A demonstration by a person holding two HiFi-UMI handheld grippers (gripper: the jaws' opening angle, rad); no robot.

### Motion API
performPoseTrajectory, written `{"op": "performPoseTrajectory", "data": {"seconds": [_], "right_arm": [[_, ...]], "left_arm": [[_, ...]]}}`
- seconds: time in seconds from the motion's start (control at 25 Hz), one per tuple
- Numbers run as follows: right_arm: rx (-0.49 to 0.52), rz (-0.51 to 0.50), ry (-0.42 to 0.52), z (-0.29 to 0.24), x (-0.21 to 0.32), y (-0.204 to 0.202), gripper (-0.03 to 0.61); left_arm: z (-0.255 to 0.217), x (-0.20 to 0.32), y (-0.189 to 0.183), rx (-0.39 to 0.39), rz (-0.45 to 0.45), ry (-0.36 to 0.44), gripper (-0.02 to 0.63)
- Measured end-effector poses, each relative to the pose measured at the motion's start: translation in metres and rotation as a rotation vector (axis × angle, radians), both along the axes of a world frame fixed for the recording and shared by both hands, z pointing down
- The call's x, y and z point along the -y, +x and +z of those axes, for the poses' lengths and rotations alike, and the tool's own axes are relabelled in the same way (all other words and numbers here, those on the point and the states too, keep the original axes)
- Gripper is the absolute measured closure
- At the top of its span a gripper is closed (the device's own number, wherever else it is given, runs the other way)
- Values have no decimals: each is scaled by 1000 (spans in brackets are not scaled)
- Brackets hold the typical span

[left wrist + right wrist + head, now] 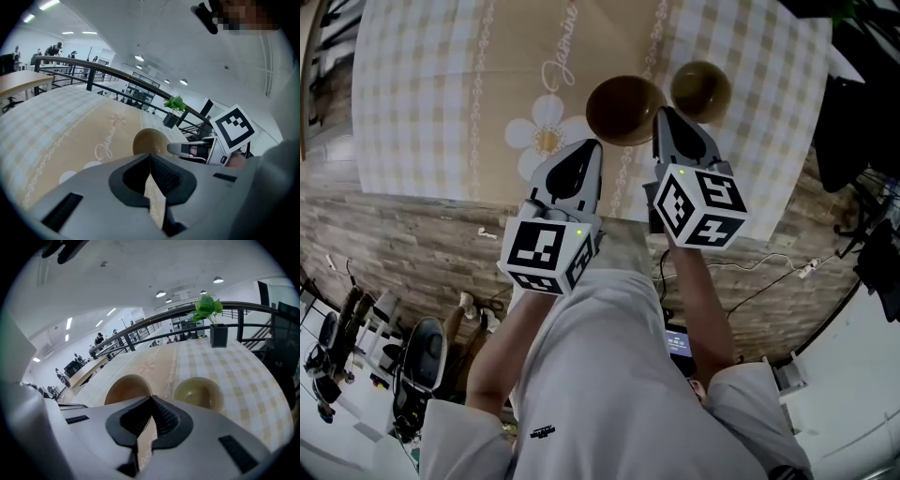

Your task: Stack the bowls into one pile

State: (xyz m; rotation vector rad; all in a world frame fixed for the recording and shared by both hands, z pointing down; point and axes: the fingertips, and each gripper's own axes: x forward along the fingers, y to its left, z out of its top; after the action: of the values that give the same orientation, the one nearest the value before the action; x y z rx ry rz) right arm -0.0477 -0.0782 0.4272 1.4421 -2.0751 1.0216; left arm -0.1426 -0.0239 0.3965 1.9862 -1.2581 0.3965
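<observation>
Two bowls stand side by side on the checked tablecloth. One is a brown bowl; the other, to its right, is an olive-green bowl. Both are upright and empty. My left gripper hovers at the table's near edge, just short of the brown bowl and left of it, jaws shut on nothing. My right gripper points between the two bowls, close to the brown bowl's right rim, also shut and empty.
The table's near edge runs under both grippers, with brick-patterned floor below it. A potted plant stands at the far end of the table by a dark railing. Cables and stands lie on the floor.
</observation>
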Motion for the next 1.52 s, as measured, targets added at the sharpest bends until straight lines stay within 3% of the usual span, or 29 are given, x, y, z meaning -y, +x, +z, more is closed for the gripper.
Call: {"op": "performPoseTrajectory", "data": {"seconds": [0.92, 1.52], "right_arm": [[-53, 143, 32, -3, 35, 114, 540], [-51, 187, -37, 40, 38, 141, 540]], "left_arm": [[-2, 38, 85, -5, 93, 13, 589], [33, 52, 105, 17, 121, -42, 589]]}}
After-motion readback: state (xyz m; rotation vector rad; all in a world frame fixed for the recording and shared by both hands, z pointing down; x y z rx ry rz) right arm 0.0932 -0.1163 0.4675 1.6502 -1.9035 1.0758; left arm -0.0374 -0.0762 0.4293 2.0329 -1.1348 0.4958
